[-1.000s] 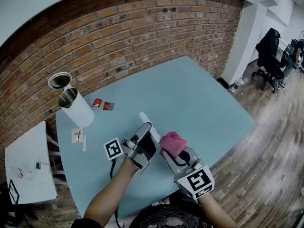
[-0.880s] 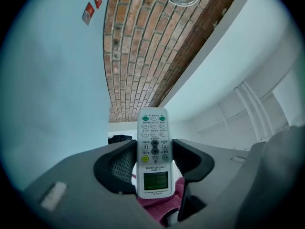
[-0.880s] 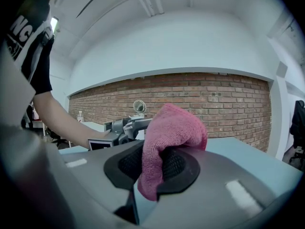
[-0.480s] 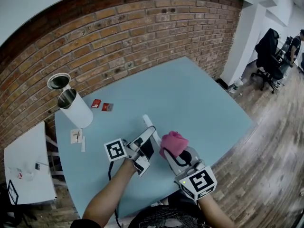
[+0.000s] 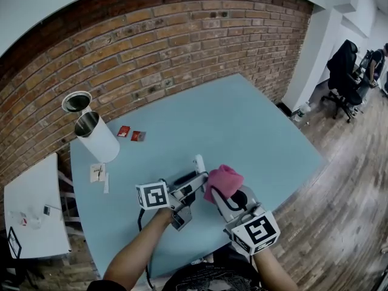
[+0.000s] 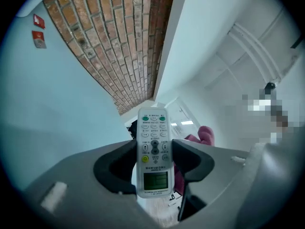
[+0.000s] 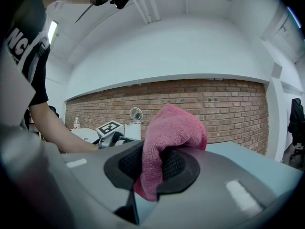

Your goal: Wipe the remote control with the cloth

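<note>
My left gripper [image 6: 153, 151] is shut on a white remote control [image 6: 153, 152], gripped across its middle with the button face and small green screen towards the camera. In the head view the remote control [image 5: 198, 164] sticks out of the left gripper [image 5: 193, 183] above the blue table [image 5: 242, 126], its tip close beside the cloth. My right gripper [image 7: 153, 163] is shut on a pink cloth [image 7: 170, 140] that bulges up out of the jaws. In the head view the pink cloth [image 5: 223, 181] sits bunched at the front of the right gripper [image 5: 225, 194], just right of the remote.
A white cylinder container [image 5: 96, 135] with a metal cup stands at the table's far left, next to two small red packets [image 5: 131, 133] and a paper slip [image 5: 99, 173]. A white side table [image 5: 33, 214] lies left. Brick wall [image 5: 157, 47] behind; office chair [image 5: 343, 71] far right.
My left gripper has rolled and swung right, so the remote has turned and its tip has come closer to the cloth. The right gripper with the cloth has barely moved.
</note>
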`<action>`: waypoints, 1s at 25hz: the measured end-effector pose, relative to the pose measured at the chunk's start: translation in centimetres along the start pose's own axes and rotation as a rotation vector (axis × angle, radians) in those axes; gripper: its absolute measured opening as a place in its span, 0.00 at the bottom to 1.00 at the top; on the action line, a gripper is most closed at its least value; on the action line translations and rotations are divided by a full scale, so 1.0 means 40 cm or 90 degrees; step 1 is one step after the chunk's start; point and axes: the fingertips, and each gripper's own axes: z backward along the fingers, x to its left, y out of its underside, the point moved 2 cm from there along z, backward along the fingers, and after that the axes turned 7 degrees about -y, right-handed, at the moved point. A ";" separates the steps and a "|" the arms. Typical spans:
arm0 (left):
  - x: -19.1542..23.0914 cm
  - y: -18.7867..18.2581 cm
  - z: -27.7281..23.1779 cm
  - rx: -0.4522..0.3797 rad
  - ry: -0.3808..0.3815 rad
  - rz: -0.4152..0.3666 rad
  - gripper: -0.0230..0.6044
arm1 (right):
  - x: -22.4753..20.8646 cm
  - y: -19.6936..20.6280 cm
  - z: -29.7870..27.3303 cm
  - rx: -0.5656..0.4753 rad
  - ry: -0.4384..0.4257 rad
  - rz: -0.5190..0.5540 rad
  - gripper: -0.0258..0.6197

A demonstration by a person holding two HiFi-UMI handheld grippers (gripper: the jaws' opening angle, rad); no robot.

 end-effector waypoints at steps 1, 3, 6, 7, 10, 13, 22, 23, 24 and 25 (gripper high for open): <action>-0.001 0.005 -0.001 0.008 -0.002 -0.015 0.42 | -0.003 -0.003 0.001 -0.001 0.001 0.001 0.14; -0.001 0.010 -0.001 0.020 -0.009 -0.040 0.42 | -0.009 -0.012 0.001 -0.004 0.004 0.002 0.14; -0.005 0.017 0.001 0.035 -0.013 -0.066 0.42 | -0.015 -0.020 0.001 -0.010 0.008 0.004 0.14; -0.009 0.018 0.001 0.037 -0.012 -0.071 0.42 | -0.017 -0.022 0.002 -0.013 0.009 0.004 0.14; -0.011 0.022 0.000 0.046 -0.011 -0.084 0.42 | -0.024 -0.031 0.006 -0.018 0.013 0.002 0.14; -0.007 0.036 0.002 0.067 -0.021 -0.120 0.42 | -0.031 -0.043 0.009 -0.027 0.016 0.005 0.14; -0.025 0.093 -0.009 0.137 -0.027 -0.210 0.42 | -0.068 -0.061 0.026 -0.040 0.031 0.007 0.14; -0.028 0.099 -0.010 0.144 -0.025 -0.215 0.42 | -0.073 -0.062 0.028 -0.040 0.033 0.008 0.14; -0.030 0.105 -0.010 0.153 -0.023 -0.224 0.42 | -0.078 -0.065 0.030 -0.041 0.035 0.009 0.14; -0.033 0.111 -0.011 0.162 -0.021 -0.236 0.42 | -0.084 -0.068 0.032 -0.043 0.037 0.009 0.14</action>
